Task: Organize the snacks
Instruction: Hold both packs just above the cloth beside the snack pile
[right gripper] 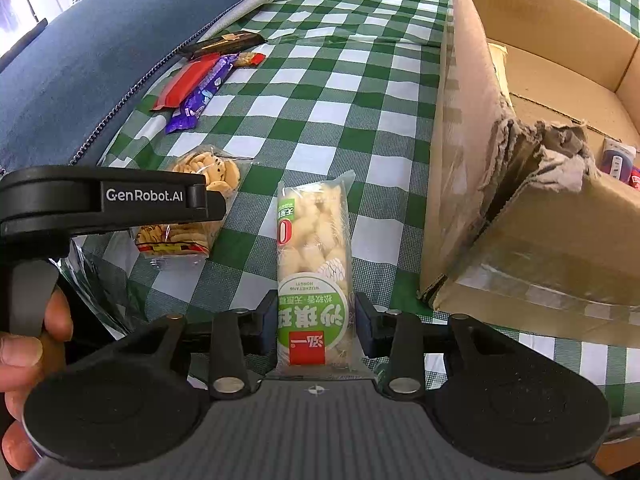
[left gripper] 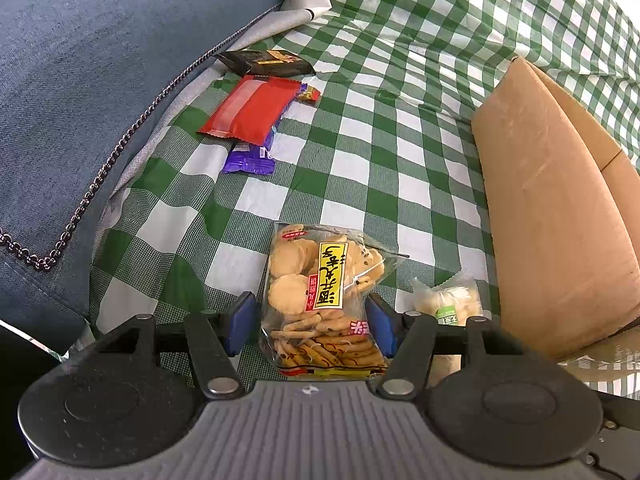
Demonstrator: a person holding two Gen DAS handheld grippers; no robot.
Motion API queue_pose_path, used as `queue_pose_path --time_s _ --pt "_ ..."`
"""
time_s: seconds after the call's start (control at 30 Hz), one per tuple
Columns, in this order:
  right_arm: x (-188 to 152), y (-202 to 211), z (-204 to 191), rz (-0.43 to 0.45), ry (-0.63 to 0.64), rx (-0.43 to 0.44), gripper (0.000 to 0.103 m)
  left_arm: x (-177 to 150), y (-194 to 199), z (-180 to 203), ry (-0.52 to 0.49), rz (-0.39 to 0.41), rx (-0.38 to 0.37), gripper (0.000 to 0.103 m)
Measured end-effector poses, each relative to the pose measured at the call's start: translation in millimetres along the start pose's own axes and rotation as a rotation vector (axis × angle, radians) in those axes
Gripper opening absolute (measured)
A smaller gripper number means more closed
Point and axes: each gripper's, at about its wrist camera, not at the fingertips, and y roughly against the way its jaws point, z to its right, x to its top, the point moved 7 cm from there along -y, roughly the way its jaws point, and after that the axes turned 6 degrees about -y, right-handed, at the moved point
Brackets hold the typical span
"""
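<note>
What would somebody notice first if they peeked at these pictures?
Probably the two snacks sitting between the tongs: a clear bag of round crackers in the left tongs, and a long green-labelled pastry pack in the right tongs. Next comes the green checked cloth under everything, then the torn cardboard box on the right.
</note>
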Motion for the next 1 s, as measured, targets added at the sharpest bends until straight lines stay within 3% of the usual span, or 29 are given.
queue_pose_path --time_s 0.4,0.73,1.0 --pt "0.0 0.2 -2.7 0.008 0.013 -0.009 0.039 -0.5 -1.8 1.0 -0.010 -0.002 0.006 0.064" --pt "1.6 5.0 -2.2 0.023 0.004 -0.019 0.038 0.7 -1.7 2.2 -0.031 0.001 0.011 0.055" --pt "5.6 14.0 -3.8 0.056 -0.007 -0.011 0.038 5.2 8.3 -2.2 -0.006 0.056 0.012 0.051"
